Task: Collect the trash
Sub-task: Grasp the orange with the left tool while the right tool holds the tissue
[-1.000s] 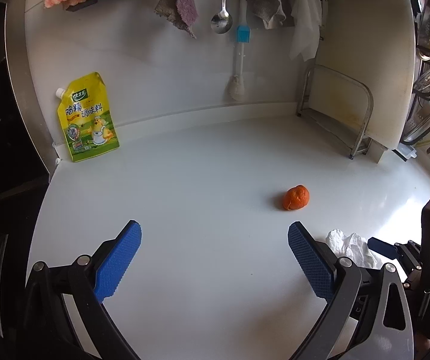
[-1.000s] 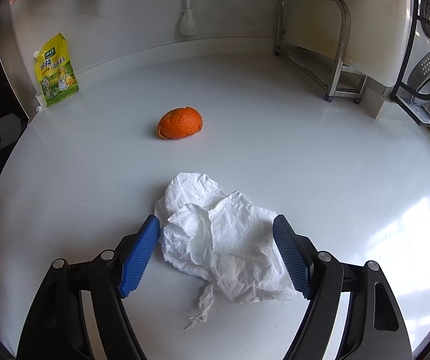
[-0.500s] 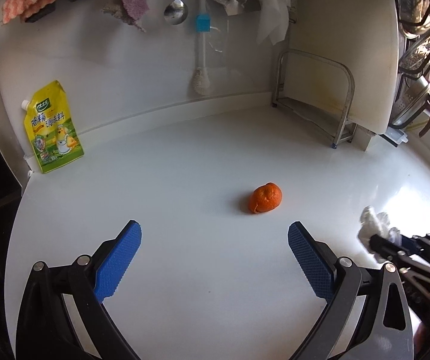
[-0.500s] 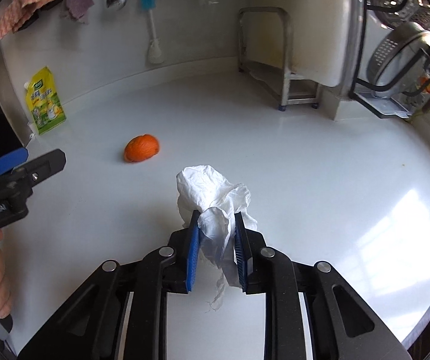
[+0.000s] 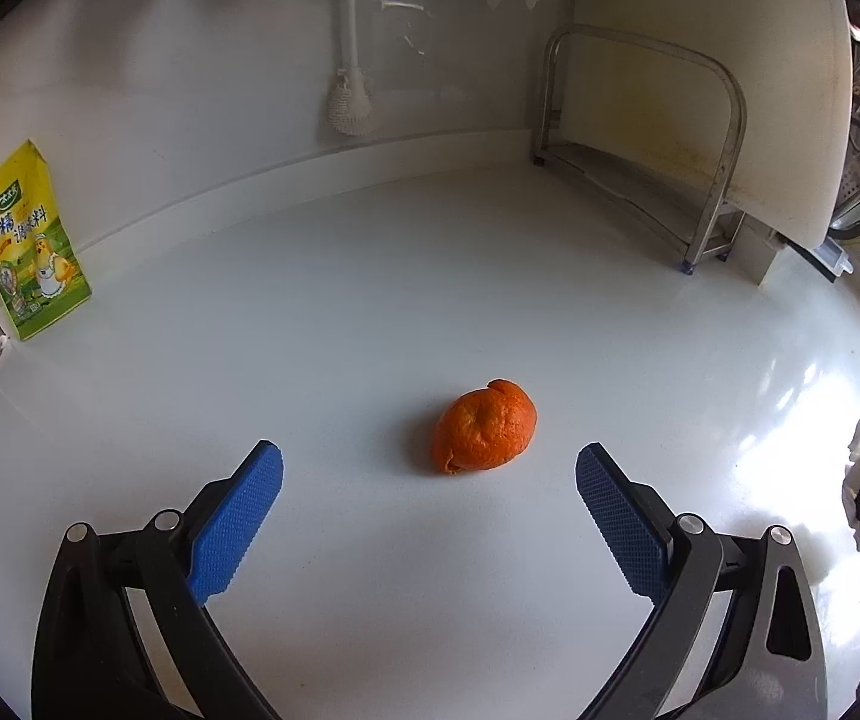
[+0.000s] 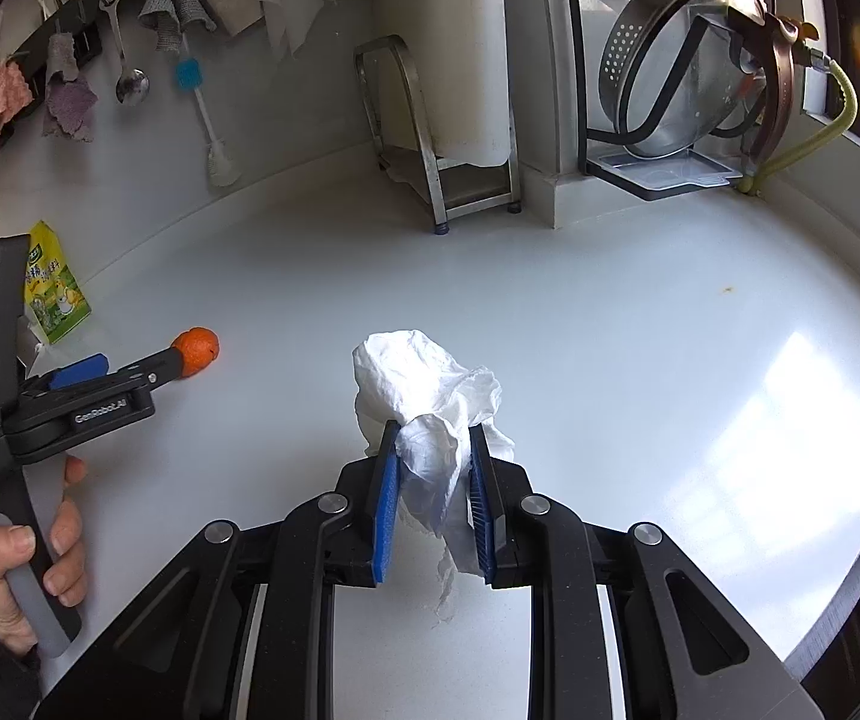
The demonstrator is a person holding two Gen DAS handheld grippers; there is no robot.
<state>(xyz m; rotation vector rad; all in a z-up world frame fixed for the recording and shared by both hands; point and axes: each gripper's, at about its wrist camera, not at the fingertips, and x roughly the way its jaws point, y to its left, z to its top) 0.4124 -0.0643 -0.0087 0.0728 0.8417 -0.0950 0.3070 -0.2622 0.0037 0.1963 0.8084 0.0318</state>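
Counter (image 5: 369,312): white, glossy, with a raised white backsplash at the rear. A crumpled white paper tissue (image 6: 423,396) is clenched between the blue ribbed pads of the right tool (image 6: 433,504); the upper bulk of the tissue bulges above the pads and a thin tail hangs below them, clear of the counter surface. In the left wrist view the same tissue is seen at the far right edge.

The left tool (image 5: 426,516) is held released, its blue pads spread wide with nothing between them. A piece of orange citrus peel, domed and wrinkled (image 5: 484,426), lies on the counter just ahead of the gap between the pads, untouched. In the right wrist view the left tool's handle is seen gripped by a hand (image 6: 27,558), with its tip pointed at the peel.

A yellow-green stand-up seasoning pouch with a spout (image 5: 24,246) is propped against the backsplash at the left, well apart from the peel. A white-handled brush with a blue silicone head (image 5: 345,36) hangs on the wall. A bent-steel rack (image 5: 658,180) carrying a white cutting board (image 5: 700,30) stands at the right rear. A perforated steel colander (image 6: 670,48) is noted beyond it.
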